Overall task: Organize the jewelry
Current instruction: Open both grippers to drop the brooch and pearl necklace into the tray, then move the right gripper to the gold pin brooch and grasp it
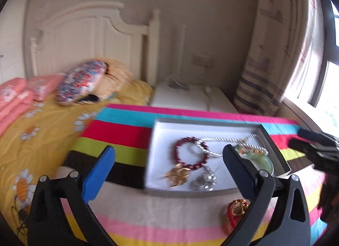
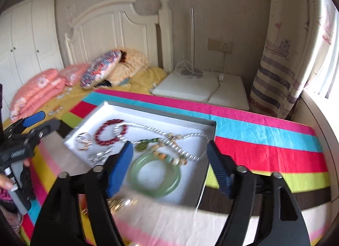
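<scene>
A shallow white box [image 1: 161,131] [image 2: 101,110] lies on a striped cloth. It holds a dark red bead bracelet [image 1: 180,157] [image 2: 101,131], a silver bead necklace [image 1: 220,140] [image 2: 186,152], a green jade bangle [image 1: 267,163] [image 2: 154,178], a gold brooch [image 1: 178,176] and a silver brooch [image 1: 203,180]. A gold and red piece [image 1: 235,214] lies on the cloth outside the box, near its front edge. My left gripper [image 1: 169,154] is open and empty above the box. My right gripper [image 2: 169,150] is open and empty above the bangle.
The striped cloth [image 2: 254,129] covers a table beside a bed with a yellow sheet [image 1: 38,131] and pillows [image 2: 101,70]. A white nightstand [image 2: 201,89] stands behind, a curtain [image 2: 281,66] and window at the right.
</scene>
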`<state>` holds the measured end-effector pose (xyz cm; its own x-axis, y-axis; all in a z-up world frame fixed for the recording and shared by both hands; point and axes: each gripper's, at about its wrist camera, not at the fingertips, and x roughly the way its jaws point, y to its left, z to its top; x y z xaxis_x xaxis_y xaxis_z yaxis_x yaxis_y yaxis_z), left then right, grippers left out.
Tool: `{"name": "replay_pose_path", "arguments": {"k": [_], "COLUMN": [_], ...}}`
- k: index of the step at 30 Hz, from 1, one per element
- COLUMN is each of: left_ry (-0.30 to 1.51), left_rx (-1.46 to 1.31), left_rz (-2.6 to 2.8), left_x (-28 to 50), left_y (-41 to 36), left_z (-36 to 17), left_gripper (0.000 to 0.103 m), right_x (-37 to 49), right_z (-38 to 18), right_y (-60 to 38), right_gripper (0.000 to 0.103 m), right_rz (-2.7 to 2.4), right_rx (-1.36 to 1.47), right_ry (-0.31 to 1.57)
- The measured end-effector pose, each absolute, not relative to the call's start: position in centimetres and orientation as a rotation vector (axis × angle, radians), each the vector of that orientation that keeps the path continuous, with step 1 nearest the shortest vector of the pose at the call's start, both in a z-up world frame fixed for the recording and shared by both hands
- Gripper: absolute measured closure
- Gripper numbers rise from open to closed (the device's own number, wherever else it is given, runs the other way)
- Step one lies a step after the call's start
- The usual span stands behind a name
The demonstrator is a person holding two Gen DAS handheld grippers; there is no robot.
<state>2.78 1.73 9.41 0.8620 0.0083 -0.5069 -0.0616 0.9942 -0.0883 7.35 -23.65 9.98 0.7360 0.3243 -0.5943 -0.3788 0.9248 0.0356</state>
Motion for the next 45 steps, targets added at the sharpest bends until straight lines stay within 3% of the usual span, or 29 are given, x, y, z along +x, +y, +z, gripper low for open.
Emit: {"name": "replay_pose_path", "arguments": {"k": [13,31,37,42,45], "left_ry": [0.645,0.718,0.713,0.712,0.716], "left_rx": [-0.168,-0.280,-0.263,-0.287,-0.287], "left_rz": [0.008,-0.050,-0.041,-0.038,-0.038], "left_x": [-4.8,-5.0,-5.2,-5.3,-5.3], "left_y": [1.7,2.3,2.1,2.5,2.5], "left_z": [5.8,3.2,3.4,3.3,3.3], "left_gripper": [0.002,0.002,0.002,0.002,0.002], "right_x": [-3.9,-3.4,-1.3,1.6,3.0], "right_z": [5.5,3.9,3.5,2.6,2.1], "right_y": [-24.5,-19.9,-17.7,-17.0,-16.8], "right_gripper": [0.024,0.024,0.030,0.045,0.047], "right_rz": [0.468,0.452,0.479,0.453,0.421], "right_rx": [0.048,-0.028,-0.043,0.030,0.058], "right_ry": [0.716,0.791,0.833,0.898,0.924]}}
